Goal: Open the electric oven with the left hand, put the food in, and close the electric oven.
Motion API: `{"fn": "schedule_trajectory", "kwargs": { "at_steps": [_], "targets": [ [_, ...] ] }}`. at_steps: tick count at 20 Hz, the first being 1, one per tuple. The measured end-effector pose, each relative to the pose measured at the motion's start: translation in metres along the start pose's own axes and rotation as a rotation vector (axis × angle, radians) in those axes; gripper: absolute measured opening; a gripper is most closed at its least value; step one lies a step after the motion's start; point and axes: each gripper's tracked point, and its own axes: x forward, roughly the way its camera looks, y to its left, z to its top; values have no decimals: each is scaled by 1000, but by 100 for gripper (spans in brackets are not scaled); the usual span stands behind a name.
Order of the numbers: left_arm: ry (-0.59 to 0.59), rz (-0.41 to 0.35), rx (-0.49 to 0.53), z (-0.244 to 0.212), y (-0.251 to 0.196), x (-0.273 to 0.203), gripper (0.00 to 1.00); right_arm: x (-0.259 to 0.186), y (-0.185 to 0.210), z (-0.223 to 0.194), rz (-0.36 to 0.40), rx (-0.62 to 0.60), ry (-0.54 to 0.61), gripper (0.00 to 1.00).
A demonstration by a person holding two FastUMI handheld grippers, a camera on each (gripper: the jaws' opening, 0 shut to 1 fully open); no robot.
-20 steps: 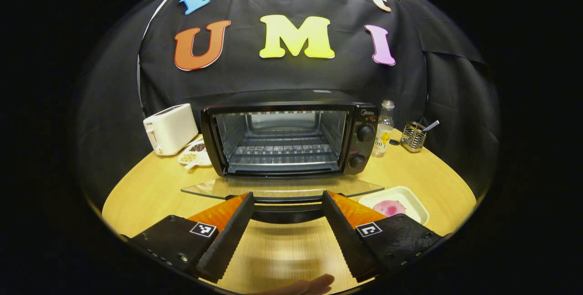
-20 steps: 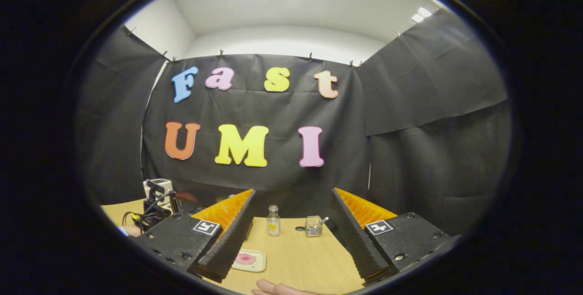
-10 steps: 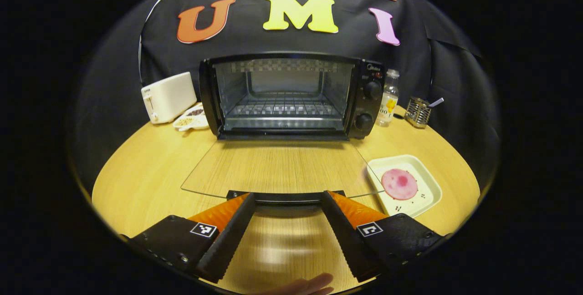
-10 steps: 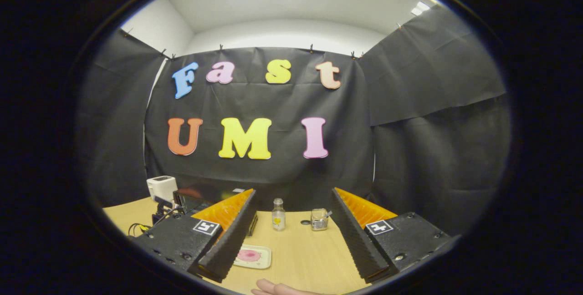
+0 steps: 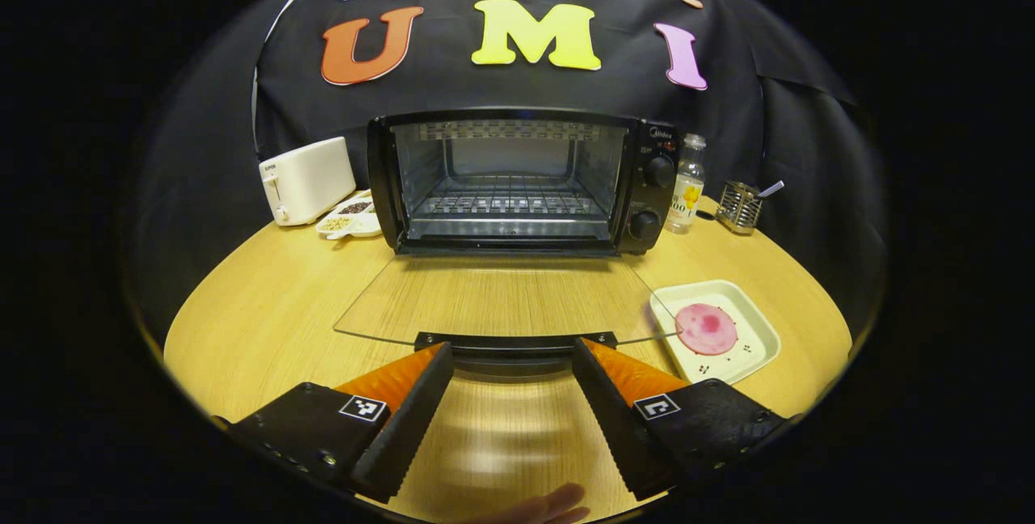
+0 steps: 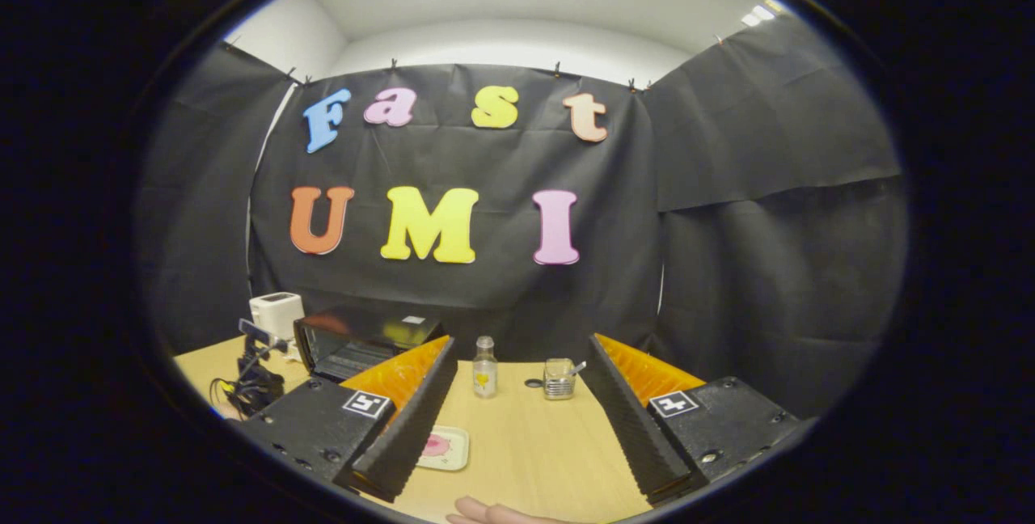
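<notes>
Noted at time of inspection, hidden or unclear items first. Contents of the small white divided dish (image 5: 349, 221) beside the white toaster (image 5: 305, 180): too small to identify. In the right gripper view, black electric oven (image 6: 360, 340) partly masked by the right gripper's own finger; white tray (image 6: 444, 449) cut off behind the same finger. Dark device with cables (image 6: 252, 374) at the left edge of that view: not identifiable. Fingertips of a hand (image 5: 546, 506) cropped at the bottom of the left gripper view.

Left gripper (image 5: 512, 358): jaws well apart, empty, tips at either end of the black door handle (image 5: 515, 344); contact could not be confirmed. Glass door (image 5: 501, 297) lowered flat over the round wooden table (image 5: 259, 306); wire rack (image 5: 509, 204) exposed and bare.

Right gripper (image 6: 517, 354): jaws well apart, nothing held, raised above the table.

Food: pink round slice (image 5: 706, 328) lying on the white tray, on the table just right of the open door. Clear bottle (image 5: 684, 194) and wire holder (image 5: 737, 206) standing right of the oven.
</notes>
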Motion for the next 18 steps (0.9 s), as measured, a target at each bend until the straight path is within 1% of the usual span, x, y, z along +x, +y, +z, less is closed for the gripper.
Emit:
{"fn": "schedule_trajectory", "kwargs": {
  "at_steps": [2,4,6,7,9,12,15,17,18],
  "targets": [
    [-52,-2,-19,19,2,-18,95,14,2,-12,2,-28,40,100],
    [-118,-4,-29,40,3,-39,95,31,6,-29,13,-32,106,100],
    [-181,-9,-41,61,5,-62,94,50,16,-47,48,-35,180,100],
    [-212,-5,-42,72,8,-72,94,62,20,-59,64,-46,224,100],
    [-276,26,-36,93,18,-94,94,83,23,-82,76,-67,308,100],
    [-388,80,-49,128,32,-129,94,114,31,-127,109,-91,469,99],
    [-499,79,-55,159,31,-164,95,136,40,-173,139,-38,634,99],
    [-580,91,-45,177,31,-183,95,143,44,-200,155,-8,742,100],
    [-612,99,-33,184,30,-192,95,145,47,-215,162,7,800,98]
  ]
}}
